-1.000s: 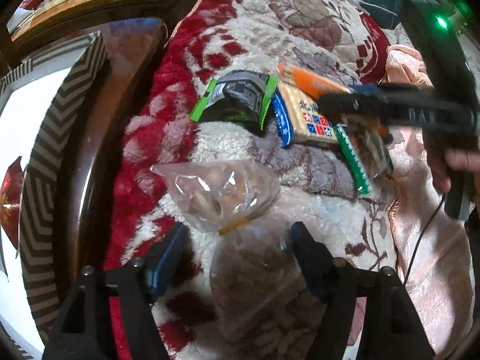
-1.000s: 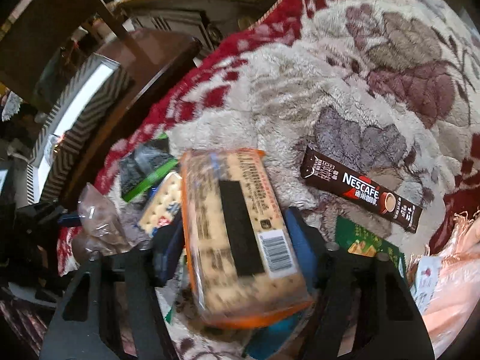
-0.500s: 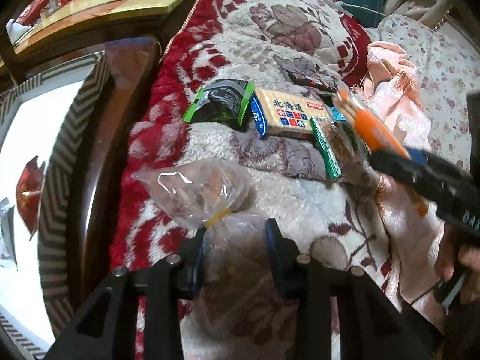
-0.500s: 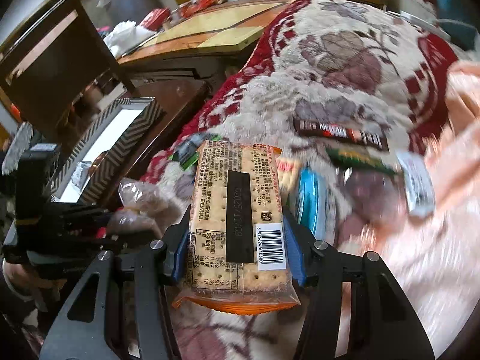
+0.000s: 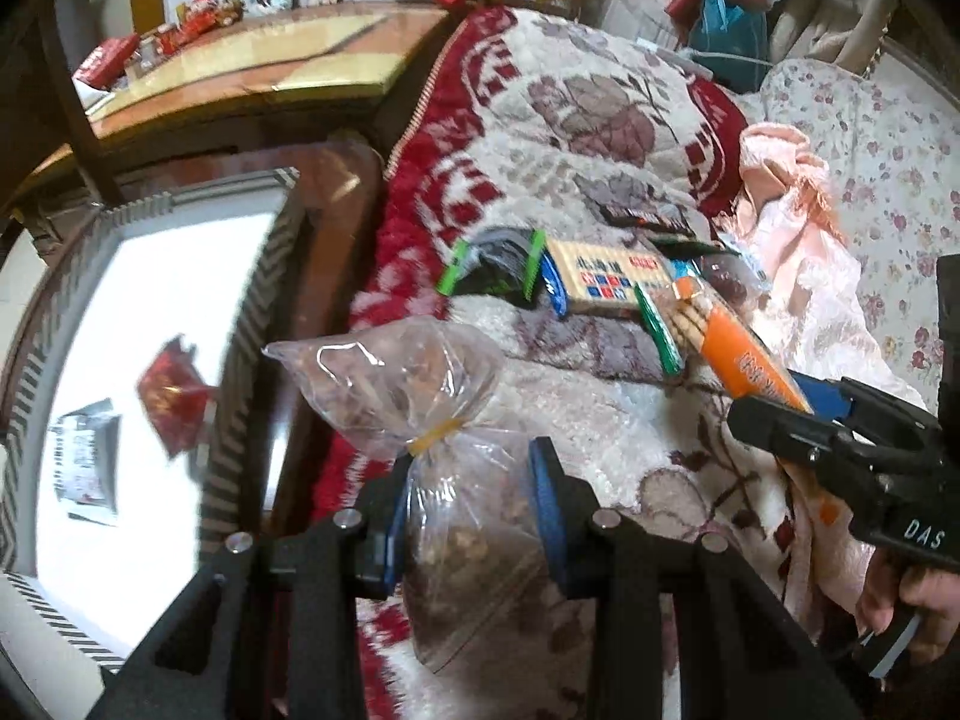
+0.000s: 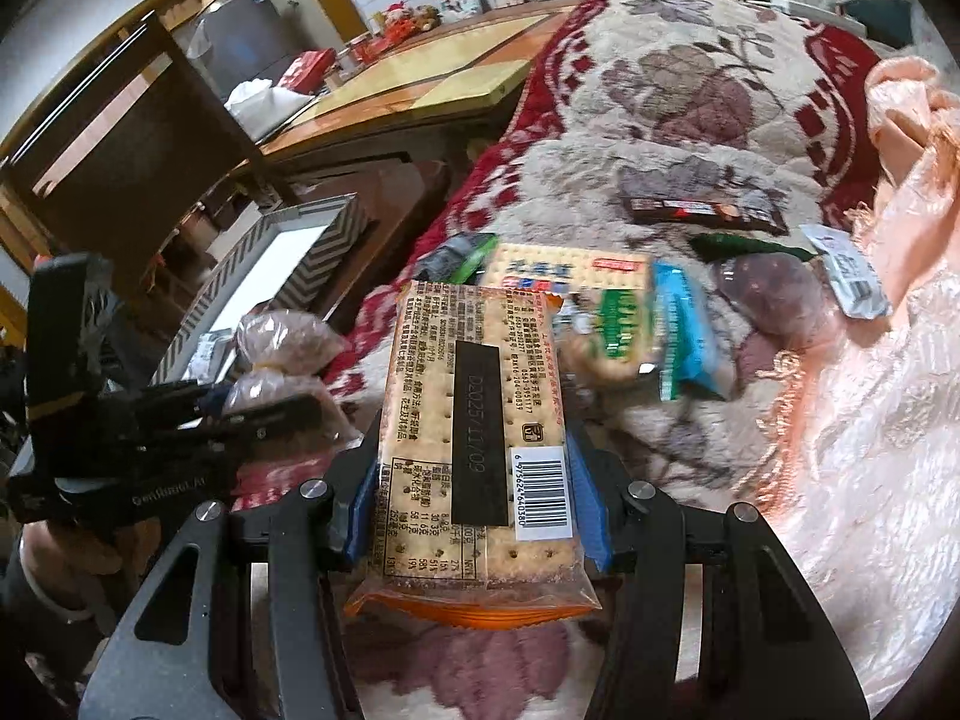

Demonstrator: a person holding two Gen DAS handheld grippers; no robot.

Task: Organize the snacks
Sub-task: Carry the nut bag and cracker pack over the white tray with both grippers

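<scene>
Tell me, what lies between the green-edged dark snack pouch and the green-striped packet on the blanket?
A cracker pack with blue ends lies between the dark pouch and the green-striped packet, touching or nearly touching both. The left wrist view shows it best.

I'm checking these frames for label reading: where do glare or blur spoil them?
Left wrist view: the box interior is blown out white, the snacks on the blanket smeared. Right wrist view: the cracker pack is sharp and its barcode readable, while the green packet behind is blurred.

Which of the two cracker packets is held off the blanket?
The orange-edged cracker packet, clamped in the right gripper; the blue-edged cracker packet lies flat.
</scene>
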